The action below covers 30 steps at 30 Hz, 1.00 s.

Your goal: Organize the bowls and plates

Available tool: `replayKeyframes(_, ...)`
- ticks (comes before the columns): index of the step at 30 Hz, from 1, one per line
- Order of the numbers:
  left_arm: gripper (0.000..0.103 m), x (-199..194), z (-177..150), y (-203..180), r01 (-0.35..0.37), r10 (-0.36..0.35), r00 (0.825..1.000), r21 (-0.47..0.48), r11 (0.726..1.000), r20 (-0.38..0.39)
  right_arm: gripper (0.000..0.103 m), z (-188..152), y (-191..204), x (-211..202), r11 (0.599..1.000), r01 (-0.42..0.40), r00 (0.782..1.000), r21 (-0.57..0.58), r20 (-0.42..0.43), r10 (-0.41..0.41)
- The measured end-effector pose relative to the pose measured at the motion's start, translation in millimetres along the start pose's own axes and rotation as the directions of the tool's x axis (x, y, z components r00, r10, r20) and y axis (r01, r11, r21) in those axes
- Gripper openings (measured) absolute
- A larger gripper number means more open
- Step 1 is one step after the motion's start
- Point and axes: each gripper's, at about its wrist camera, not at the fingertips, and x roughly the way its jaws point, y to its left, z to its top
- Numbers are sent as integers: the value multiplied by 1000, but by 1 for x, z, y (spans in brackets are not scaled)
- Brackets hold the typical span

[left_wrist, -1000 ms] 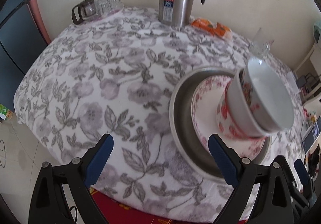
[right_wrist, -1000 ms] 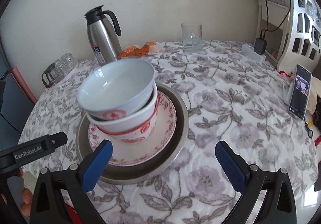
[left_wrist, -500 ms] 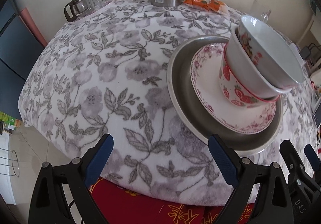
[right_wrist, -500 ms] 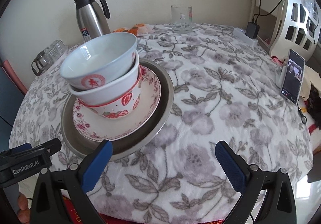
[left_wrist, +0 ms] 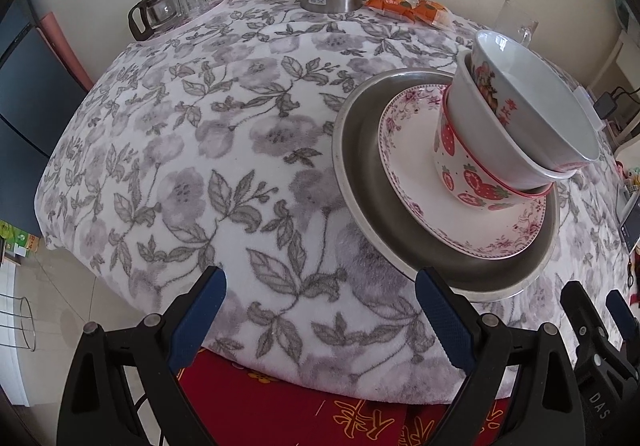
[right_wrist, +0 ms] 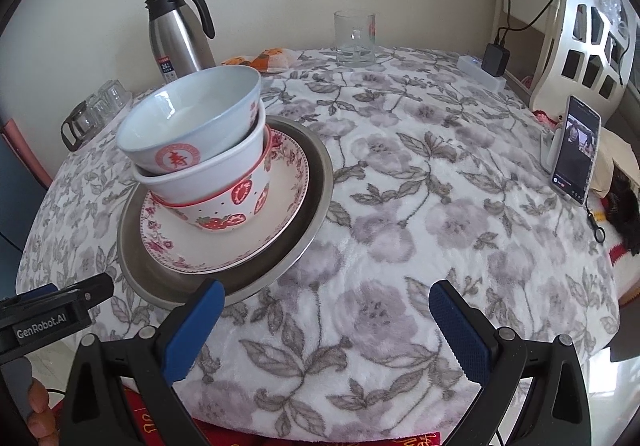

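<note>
A round worktop (right_wrist: 420, 206) draped in a fleecy white cloth with grey flowers carries the whole stack toward its near left side. At the bottom sits a wide metal plate (right_wrist: 316, 182), and inside it a smaller white plate with a pink floral rim (right_wrist: 280, 230). On that plate stands a strawberry-patterned bowl (right_wrist: 228, 214), with a plain white bowl (right_wrist: 208, 174) nested in it and, topmost, a pale blue-white bowl with a red round emblem (right_wrist: 180, 122) (this one sits tilted, leaning toward the near left as the right camera sees it).

The left tongs (left_wrist: 320, 314) hang just off the near edge of the worktop, jaws spread wide with nothing between them but cloth; the right-hand blue pad (left_wrist: 440, 322) is close to the rim of the metal plate, though I cannot tell whether it touches. The right tongs (right_wrist: 324, 326) are likewise splayed and empty, held over the near edge with the stack off to their left. A fingertip of the person's hand (right_wrist: 38, 406) shows at the lower left of the right view, beneath the black body of the other tool.

Along the far side by the wall stand a steel thermos jug (right_wrist: 180, 34), some orange snack packets (right_wrist: 264, 60) and a clear glass mug (right_wrist: 355, 38). A glass pot with small tumblers (left_wrist: 176, 4) sits at the far left edge. A phone (right_wrist: 576, 150) is propped upright at the right, its screen lit.
</note>
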Motion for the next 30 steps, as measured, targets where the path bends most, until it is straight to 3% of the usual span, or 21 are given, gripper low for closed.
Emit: replayKeyframes(30,96,5,2,0,27,-27,999,23,999,-29,103,2,3,1,1000,4,1000,-22,0,-4)
